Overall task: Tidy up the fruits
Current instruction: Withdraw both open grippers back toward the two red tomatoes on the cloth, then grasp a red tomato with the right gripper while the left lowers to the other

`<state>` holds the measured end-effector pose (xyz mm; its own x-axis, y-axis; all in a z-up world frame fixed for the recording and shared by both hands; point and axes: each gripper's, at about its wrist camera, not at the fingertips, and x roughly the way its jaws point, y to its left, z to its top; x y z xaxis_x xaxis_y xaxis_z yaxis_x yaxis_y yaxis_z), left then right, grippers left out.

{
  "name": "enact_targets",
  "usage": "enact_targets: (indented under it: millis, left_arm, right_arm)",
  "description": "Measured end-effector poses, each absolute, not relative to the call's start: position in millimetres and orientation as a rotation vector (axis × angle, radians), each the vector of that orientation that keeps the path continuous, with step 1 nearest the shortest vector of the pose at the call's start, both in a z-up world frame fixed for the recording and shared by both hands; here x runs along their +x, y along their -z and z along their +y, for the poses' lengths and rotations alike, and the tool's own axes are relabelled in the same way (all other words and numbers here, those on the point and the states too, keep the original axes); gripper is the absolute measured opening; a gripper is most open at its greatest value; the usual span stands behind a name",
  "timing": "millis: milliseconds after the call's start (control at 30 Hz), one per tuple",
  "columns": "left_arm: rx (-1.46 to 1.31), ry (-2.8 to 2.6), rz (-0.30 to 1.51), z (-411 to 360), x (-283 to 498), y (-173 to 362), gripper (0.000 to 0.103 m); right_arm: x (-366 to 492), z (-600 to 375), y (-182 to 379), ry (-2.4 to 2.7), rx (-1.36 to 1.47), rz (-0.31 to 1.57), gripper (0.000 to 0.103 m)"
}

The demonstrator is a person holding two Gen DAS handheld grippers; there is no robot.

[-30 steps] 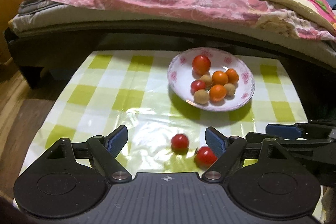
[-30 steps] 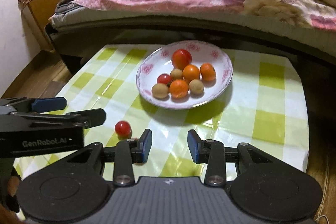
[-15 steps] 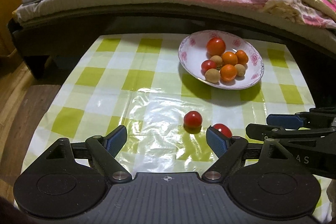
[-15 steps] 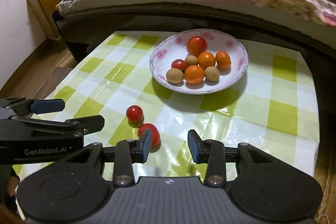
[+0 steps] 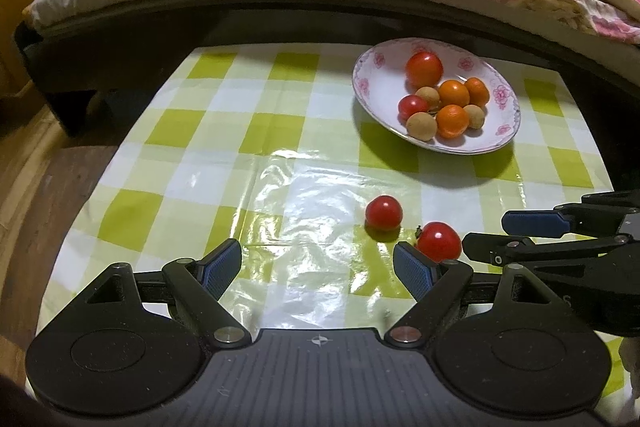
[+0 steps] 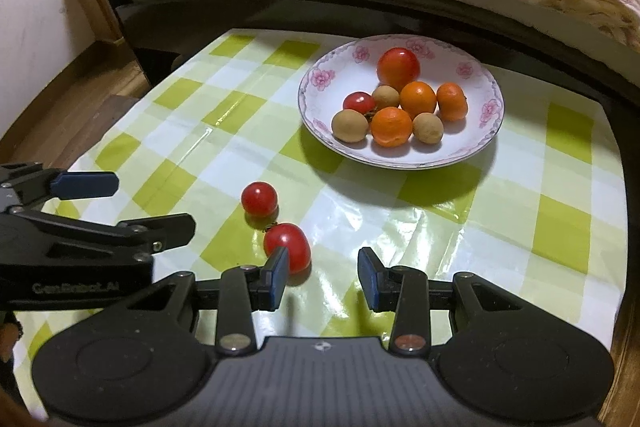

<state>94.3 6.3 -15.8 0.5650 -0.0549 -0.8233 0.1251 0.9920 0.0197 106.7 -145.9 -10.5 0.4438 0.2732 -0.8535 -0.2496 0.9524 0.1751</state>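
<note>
Glossy green-and-white checked oilcloth (image 6: 460, 227) covers the table; on it, going left to right in the right wrist view, the left gripper (image 6: 132, 205) reaches in from the left edge, jaws spread wide with nothing between them; just right of its tips lie two loose tomatoes, the smaller round tomato (image 6: 259, 198) farther out and the larger tomato (image 6: 289, 247) nearer, almost touching each other. The right gripper (image 6: 323, 277) points steeply down at the cloth, jaws partly apart and empty; its left blue pad (image 6: 278, 277) overlaps the larger tomato in view, though contact cannot be confirmed. Farther right and beyond sits a white floral-rimmed plate (image 6: 328, 83), holding one big tomato, one small tomato, three oranges and three tan round fruits; all are smooth-skinned.
</note>
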Motion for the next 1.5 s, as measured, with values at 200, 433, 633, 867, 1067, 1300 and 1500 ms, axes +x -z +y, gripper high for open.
enact_targets:
  millis: [200,433,633,867,1067,1300,1500]
  left_arm:
    - [0.06,0.099,0.969,11,99,15,0.087]
    - [0.04,0.08,0.977,19,102,17,0.088]
    - [0.014,0.067,0.964,28,102,12,0.088]
    - [0.015,0.071,0.972,29,103,14,0.088]
    - [0.007,0.066,0.973,33,103,14,0.088]
    - [0.009,0.068,0.981,32,104,17,0.088]
    - [0.042,0.113,0.982,12,110,24,0.088]
  right_arm:
    - [115,-139,16,-0.35,0.013,1.065,0.041]
    - [120,-131,15,-0.38,0.012,1.05,0.041]
    - [120,-125,16,-0.409,0.012,1.062,0.041]
    - [120,-115,21,-0.443,-0.002,1.082,0.041]
    - [120,-108,26,-0.452,-0.026,1.086,0.039]
    - [117,-108,26,-0.459,-0.034,1.095,0.034]
    - [106,-118,23,-0.458,-0.042,1.094,0.034]
